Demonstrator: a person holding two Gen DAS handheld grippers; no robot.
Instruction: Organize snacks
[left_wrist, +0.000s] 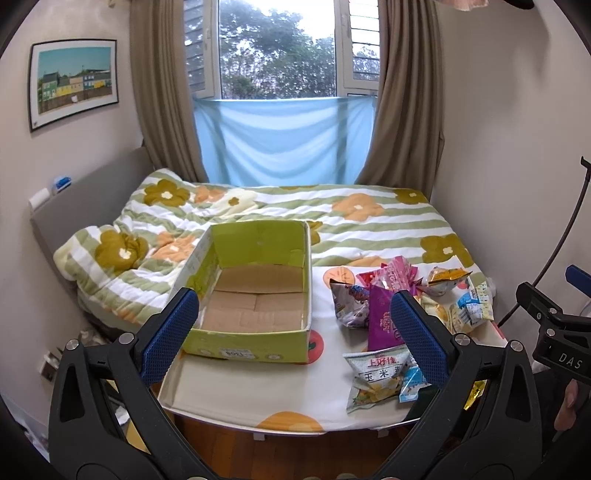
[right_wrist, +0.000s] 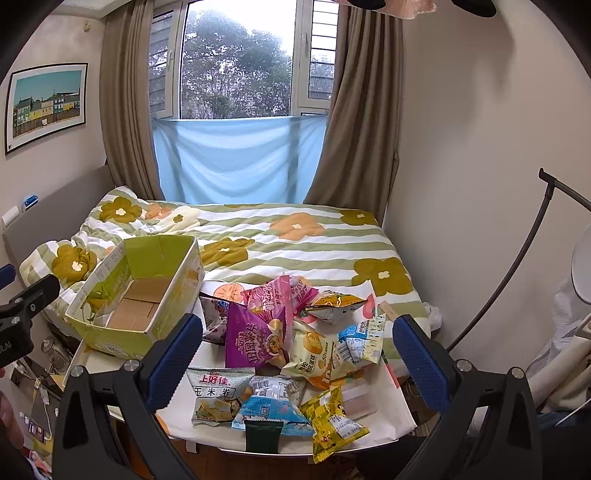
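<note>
Nothing has been packed yet, by the look of it: the open green cardboard box (left_wrist: 255, 295) stands on the left part of the cloth-covered counter (left_wrist: 258, 391), against the edge that meets the flower-patterned bed (left_wrist: 369, 221), and only its bare brown cardboard floor shows inside. The loose heap of foil and plastic snack packets (right_wrist: 295, 343) lies on the right half of the counter, running from the bed-side edge to the near edge, close to the box at its far end but with none of the packets in it. The left claw (left_wrist: 295, 336) hangs above the near edge with its blue-padded jaws spread wide and nothing between them, looking over both the box and the left fringe of the heap. The right claw (right_wrist: 299, 354) hangs over the heap itself, likewise wide open and empty. So the step in hand seems to be the first pick. The next move probably calls for lowering one claw onto an outlying packet, such as the white-and-green corn snack packet (right_wrist: 218, 395) near the front edge, closing on its crimped end, then carrying it left over the box wall. The packets overlap, so a neighbour may drag along.
</note>
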